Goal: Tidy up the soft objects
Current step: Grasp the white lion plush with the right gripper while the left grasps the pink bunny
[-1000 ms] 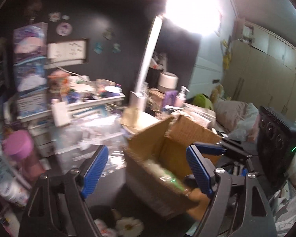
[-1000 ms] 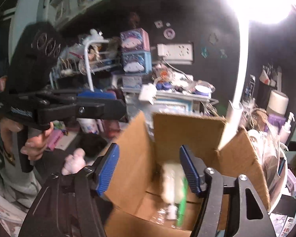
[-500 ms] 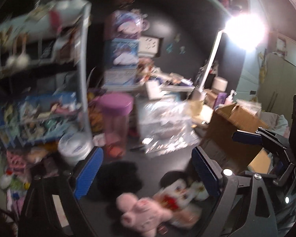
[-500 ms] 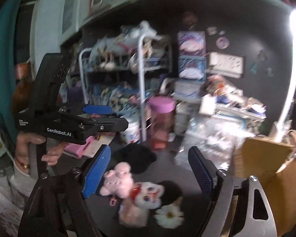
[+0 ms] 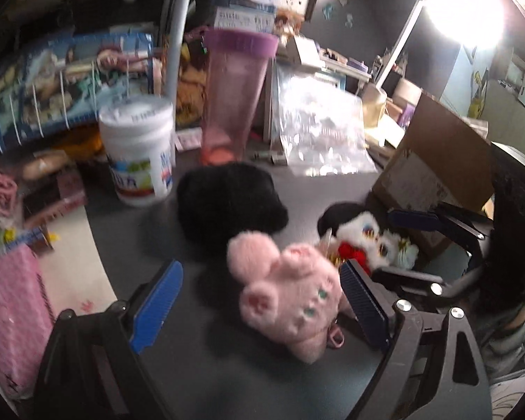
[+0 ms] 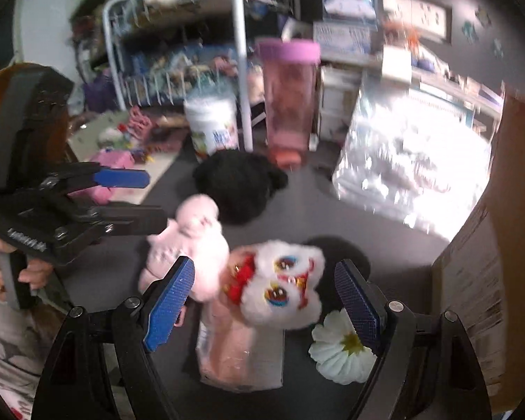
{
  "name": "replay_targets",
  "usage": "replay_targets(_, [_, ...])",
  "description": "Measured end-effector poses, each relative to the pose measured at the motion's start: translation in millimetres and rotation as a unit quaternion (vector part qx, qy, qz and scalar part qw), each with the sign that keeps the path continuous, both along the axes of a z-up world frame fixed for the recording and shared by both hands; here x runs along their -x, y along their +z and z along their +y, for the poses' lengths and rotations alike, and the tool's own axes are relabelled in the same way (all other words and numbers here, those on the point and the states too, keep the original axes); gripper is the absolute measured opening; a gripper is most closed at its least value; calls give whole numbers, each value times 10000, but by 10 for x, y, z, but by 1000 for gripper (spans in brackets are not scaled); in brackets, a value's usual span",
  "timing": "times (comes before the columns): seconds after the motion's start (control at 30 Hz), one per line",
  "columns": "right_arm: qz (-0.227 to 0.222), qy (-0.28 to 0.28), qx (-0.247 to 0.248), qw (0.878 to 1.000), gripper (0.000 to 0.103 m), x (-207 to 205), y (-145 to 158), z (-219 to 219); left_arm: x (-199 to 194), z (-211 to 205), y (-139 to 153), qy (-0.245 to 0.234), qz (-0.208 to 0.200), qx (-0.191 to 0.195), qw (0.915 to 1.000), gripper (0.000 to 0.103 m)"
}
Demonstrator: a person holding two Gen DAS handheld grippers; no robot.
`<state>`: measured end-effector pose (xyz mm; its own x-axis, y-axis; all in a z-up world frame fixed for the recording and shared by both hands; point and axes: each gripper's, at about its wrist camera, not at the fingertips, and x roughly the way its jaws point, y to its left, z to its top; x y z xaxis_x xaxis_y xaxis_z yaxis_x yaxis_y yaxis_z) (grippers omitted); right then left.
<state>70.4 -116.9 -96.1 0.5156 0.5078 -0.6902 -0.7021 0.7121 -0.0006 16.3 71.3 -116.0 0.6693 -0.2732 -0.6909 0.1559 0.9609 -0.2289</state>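
**Pink plush between wide blue pads on a dark tabletop**

Pink fur fills the gap of the left gripper (image 5: 260,301): a pink plush animal (image 5: 290,297) lies on the dark grey table (image 5: 227,367), between the two blue pads, which stand wide apart. The right-hand pad (image 5: 364,304) sits just beside the toy's flank; whether it touches is hard to tell through the blur. The left-hand pad is clear of it.

Just behind the pink toy lies a white plush with red trim and big round eyes (image 5: 371,238), touching or nearly touching it. A black fluffy item (image 5: 227,203) rests farther back on the table, near a white tub with a printed label (image 5: 140,154) and a tall pink tumbler with a purple lid (image 5: 236,94). A crinkled clear plastic bag (image 5: 318,129) leans behind these. At the right stands an open cardboard box (image 5: 437,161).

In the right wrist view, the right gripper (image 6: 264,301) is also spread wide and holds nothing. The white plush (image 6: 283,283) sits between its pads, on top of a flat pink packet in clear wrap (image 6: 238,357). The pink toy (image 6: 189,241) is to its left, partly behind the left-hand pad. A white fabric flower with a yellow centre (image 6: 339,353) lies by the right-hand pad. The black fluffy item (image 6: 238,182) lies beyond, and the box wall (image 6: 483,297) rises at the right edge. The left gripper appears at the far left of this view, gripped by the person's hand (image 6: 35,273).
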Motion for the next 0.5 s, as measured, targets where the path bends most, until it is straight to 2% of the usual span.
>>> replay_targets(0.13, [-25, -92, 142, 9999, 77, -40, -113, -3, 3, -22, -99, -52, 105, 78, 9999, 90])
replay_targets(0.3, [-185, -1, 444, 9988, 50, -21, -186, 57, 2, -108, -147, -170, 153, 30, 9997, 90])
replay_targets(0.5, [-250, 68, 259, 9993, 36, 27, -145, 16, -45, -221, -202, -258, 201, -109, 9994, 90])
